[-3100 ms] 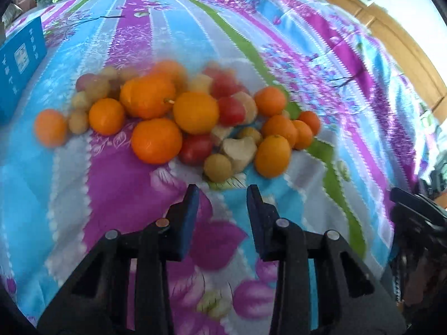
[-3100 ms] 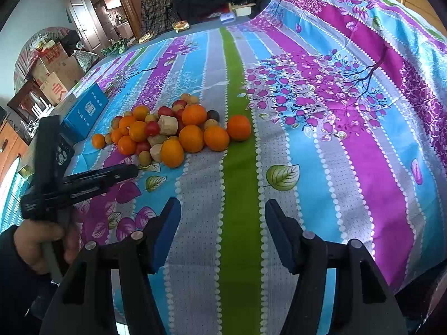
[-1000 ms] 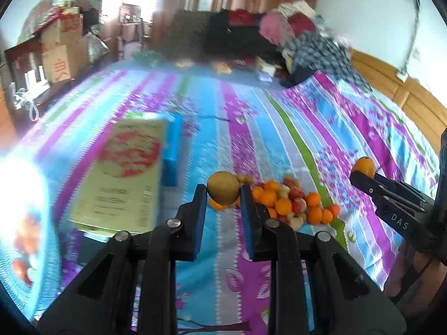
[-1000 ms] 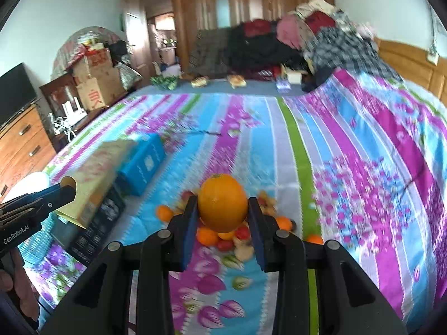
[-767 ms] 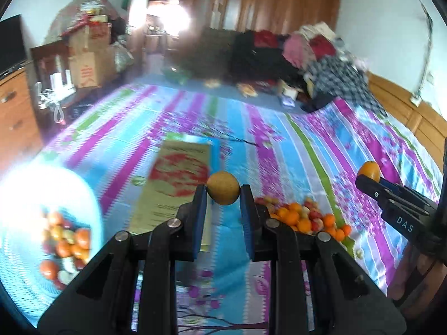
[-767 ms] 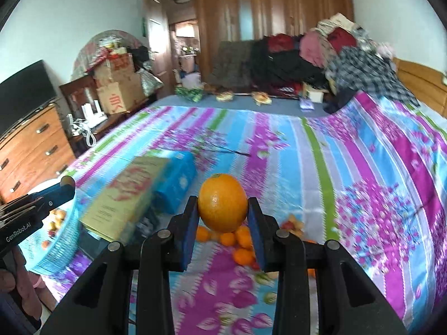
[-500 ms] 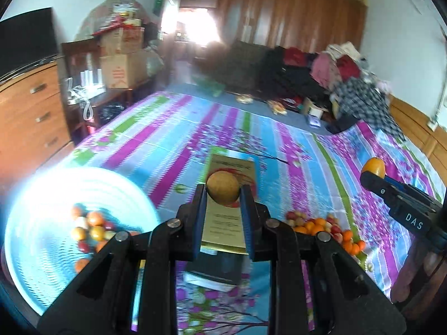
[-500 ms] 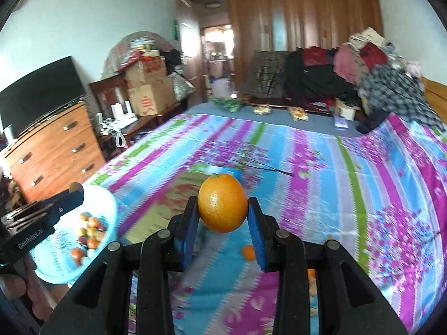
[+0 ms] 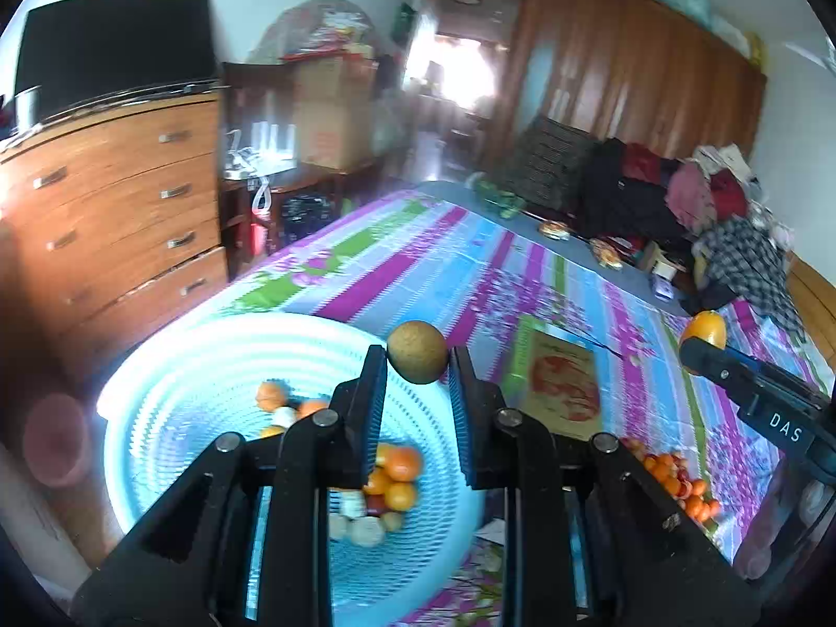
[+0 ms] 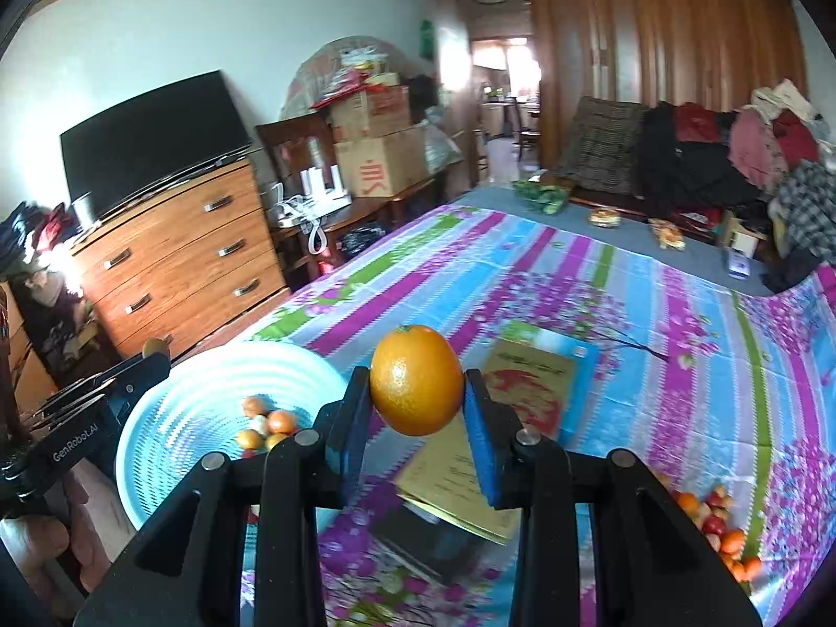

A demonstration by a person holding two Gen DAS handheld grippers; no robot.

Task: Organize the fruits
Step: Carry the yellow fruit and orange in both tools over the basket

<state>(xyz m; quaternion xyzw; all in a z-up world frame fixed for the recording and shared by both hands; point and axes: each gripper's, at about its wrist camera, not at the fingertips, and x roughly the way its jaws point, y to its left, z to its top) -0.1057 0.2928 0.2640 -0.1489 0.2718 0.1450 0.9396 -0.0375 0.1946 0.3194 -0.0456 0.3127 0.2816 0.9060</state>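
Left gripper (image 9: 417, 366): black frame, blue pads, clamped on a small brown-green round fruit (image 9: 417, 351), possibly a longan or small pear; held above the far rim of the pale blue plastic basket (image 9: 172, 366). Side lettering, read from the right wrist view: "GenRobot.AI".

Right gripper (image 10: 416, 392): pinching a large orange (image 10: 416, 380) at the fingertips, over the striped floral bedspread (image 10: 653, 324) just beside the basket. Side lettering, read from the left wrist view: "DAS".

Basket contents: several small oranges and pale fruits.

Remaining fruit pile (image 10: 716, 527): on the bedspread, well apart from the basket.

Between them: yellow printed box (image 10: 527, 381) on a blue box, its print blurred and unreadable.
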